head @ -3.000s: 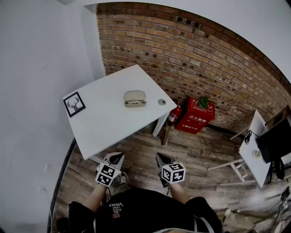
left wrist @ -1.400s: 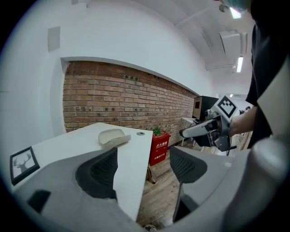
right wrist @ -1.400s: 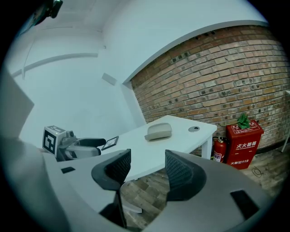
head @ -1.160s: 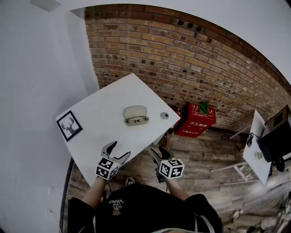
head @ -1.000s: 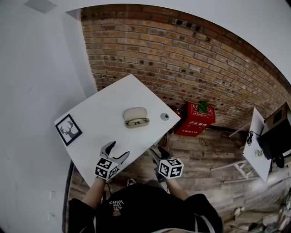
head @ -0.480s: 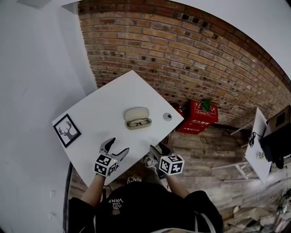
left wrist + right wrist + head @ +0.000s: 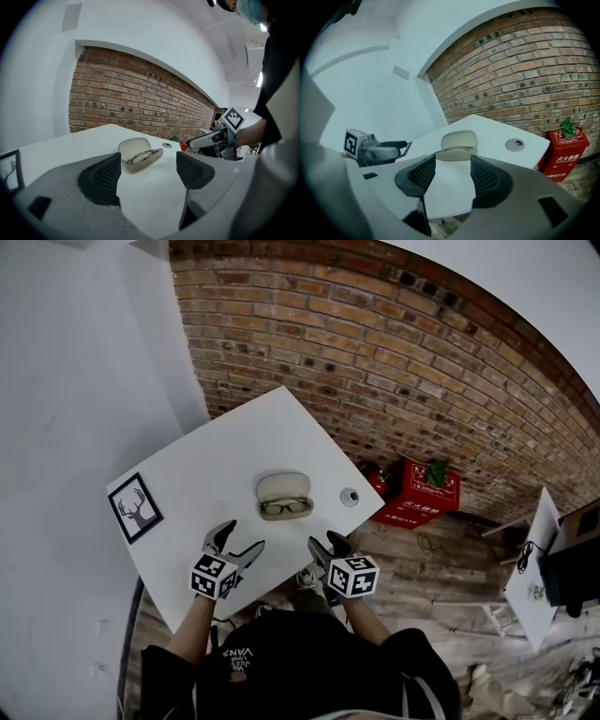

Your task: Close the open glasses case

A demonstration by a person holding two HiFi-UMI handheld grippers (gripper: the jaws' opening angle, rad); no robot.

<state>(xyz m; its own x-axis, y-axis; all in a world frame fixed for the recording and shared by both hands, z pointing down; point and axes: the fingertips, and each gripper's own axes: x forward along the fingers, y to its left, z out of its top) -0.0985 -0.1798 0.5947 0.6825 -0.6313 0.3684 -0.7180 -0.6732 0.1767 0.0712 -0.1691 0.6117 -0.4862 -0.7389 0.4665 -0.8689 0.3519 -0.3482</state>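
A beige glasses case (image 7: pixel 284 495) lies open on the white table (image 7: pixel 206 474), lid up at the far side and a pair of glasses inside. Both grippers hover over the table's near edge, short of the case. My left gripper (image 7: pixel 236 542) is open and empty; in the left gripper view the case (image 7: pixel 139 159) lies ahead between its jaws (image 7: pixel 149 171), apart from them. My right gripper (image 7: pixel 325 545) is open and empty too, and the case (image 7: pixel 458 143) shows just beyond its jaws (image 7: pixel 453 176).
A framed deer picture (image 7: pixel 132 507) sits at the table's left corner. A round grey cable cap (image 7: pixel 350 496) lies right of the case. A red fire-equipment box (image 7: pixel 427 488) stands on the wooden floor by the brick wall. A second white table (image 7: pixel 534 549) is far right.
The person has stepped up to the table. Both grippers came from over the floor to over the table's near edge, closer to the case. The jaws stayed open.
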